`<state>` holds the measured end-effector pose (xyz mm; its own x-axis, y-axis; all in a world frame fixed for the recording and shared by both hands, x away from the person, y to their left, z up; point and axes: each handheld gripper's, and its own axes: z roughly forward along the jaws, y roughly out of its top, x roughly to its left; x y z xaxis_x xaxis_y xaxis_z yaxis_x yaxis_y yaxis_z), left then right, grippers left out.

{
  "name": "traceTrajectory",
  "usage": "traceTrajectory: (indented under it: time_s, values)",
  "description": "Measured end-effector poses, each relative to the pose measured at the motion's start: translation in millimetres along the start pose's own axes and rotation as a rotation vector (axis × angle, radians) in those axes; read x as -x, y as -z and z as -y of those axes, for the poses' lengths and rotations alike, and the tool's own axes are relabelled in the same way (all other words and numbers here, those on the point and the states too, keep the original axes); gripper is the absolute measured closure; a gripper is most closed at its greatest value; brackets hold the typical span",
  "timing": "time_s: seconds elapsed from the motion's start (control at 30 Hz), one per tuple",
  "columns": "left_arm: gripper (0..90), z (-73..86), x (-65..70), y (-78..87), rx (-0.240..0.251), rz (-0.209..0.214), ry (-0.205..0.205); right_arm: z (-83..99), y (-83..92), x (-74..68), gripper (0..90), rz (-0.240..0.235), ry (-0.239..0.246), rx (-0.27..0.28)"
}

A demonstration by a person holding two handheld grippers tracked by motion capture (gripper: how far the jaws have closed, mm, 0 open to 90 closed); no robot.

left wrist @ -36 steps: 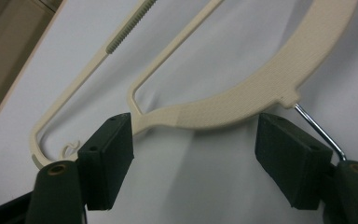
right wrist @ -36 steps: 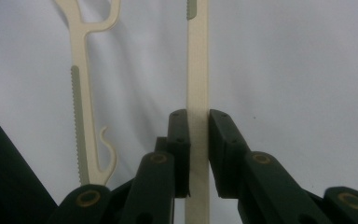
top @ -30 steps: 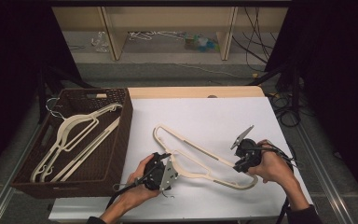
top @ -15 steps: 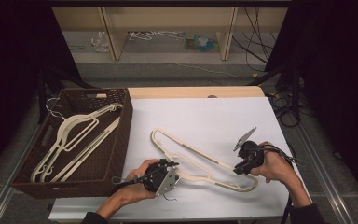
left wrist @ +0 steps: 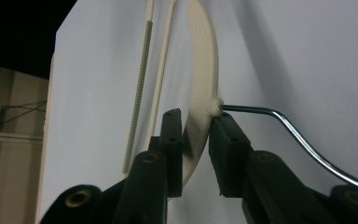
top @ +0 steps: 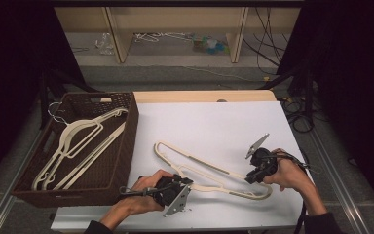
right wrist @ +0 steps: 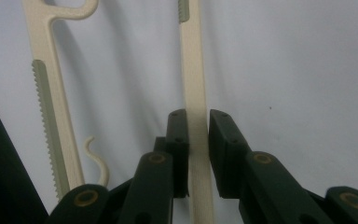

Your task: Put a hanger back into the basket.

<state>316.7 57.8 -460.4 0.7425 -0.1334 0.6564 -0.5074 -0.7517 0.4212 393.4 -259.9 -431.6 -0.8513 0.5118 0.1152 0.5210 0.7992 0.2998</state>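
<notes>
Left hand-held gripper has just been closing its jaws and now clamps the hanger at its neck, right where the metal hook leaves the plastic. In the left gripper view the pads press both sides of the cream body, with the hook bending off to the right. Left hand lies low on the surface, just right of the basket.

Right hand-held gripper is narrow and holds the hanger too, at the far arm from the neck. In the right gripper view a straight cream bar runs up between the jaws and the pads squeeze it; the notched bar lies parallel to the left. Right hand sits right of the hanger, cable trailing to the surface edge.

The hanger lies flat on the white surface, right of the basket, between the two grippers. Its looped end points away from the person, the curved shoulder toward the person.

The basket is dark brown wicker, on the left of the surface, touching its edge. Inside it are more cream hangers, stacked at a slant, hooks toward the far left corner.
</notes>
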Motion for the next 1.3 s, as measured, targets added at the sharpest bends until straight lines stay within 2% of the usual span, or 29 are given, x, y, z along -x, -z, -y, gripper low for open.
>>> traceTrajectory:
  time_s: [0.07,0.1,0.2,0.3,0.43,0.53,0.57,0.67,0.8,0.9,1.07,1.13,1.2,1.27,1.3]
  values:
    - [78.6,-4.0,-1.2,2.1,0.018,-0.003,-0.010,1.9,-1.2,1.9,78.5,-0.009,-0.007,-0.001]
    - [79.4,-6.6,-2.1,3.3,0.019,0.000,-0.028,3.5,-2.4,3.5,78.2,-0.019,-0.013,-0.001]
    - [83.1,-15.6,-5.9,8.4,0.027,-0.024,-0.075,7.6,-3.8,7.9,76.5,-0.036,-0.053,0.018]
    - [85.8,-24.6,-9.8,14.7,0.032,-0.046,-0.106,9.2,2.3,9.5,70.6,-0.037,-0.057,0.052]
    - [86.0,-30.6,-12.4,21.1,0.041,-0.042,-0.102,10.0,14.9,8.6,60.7,-0.006,-0.080,0.123]
    - [86.0,-32.0,-15.2,25.9,0.045,-0.034,-0.061,10.8,28.0,9.7,52.9,0.022,-0.094,0.196]
    - [86.0,-32.2,-16.2,27.4,0.048,-0.031,-0.050,11.1,33.5,9.3,51.5,0.034,-0.118,0.224]
    - [85.9,-33.8,-23.1,36.7,0.047,-0.018,0.006,11.5,43.7,9.1,46.7,0.050,-0.118,0.276]
    - [85.9,-38.2,-31.0,52.3,0.046,-0.004,0.080,15.2,50.9,13.6,39.8,0.080,-0.145,0.401]
    - [85.8,-42.7,-35.6,63.5,0.041,0.021,0.136,18.6,56.9,15.8,38.5,0.105,-0.179,0.445]
    - [85.9,-50.7,-44.4,84.6,0.068,0.038,0.225,23.8,67.0,18.5,35.6,0.148,-0.215,0.556]
    - [85.8,-53.6,-45.5,93.9,0.083,0.033,0.272,27.9,69.5,21.0,34.9,0.178,-0.236,0.571]
    - [85.9,-53.0,-46.8,105.1,0.093,0.031,0.313,32.4,70.5,22.8,34.9,0.179,-0.255,0.560]
    - [85.9,-49.7,-48.8,115.3,0.118,0.031,0.387,36.7,70.1,24.1,34.7,0.193,-0.258,0.563]
    - [85.8,-47.9,-50.4,120.1,0.128,0.027,0.420,38.6,69.5,23.5,33.3,0.198,-0.275,0.566]
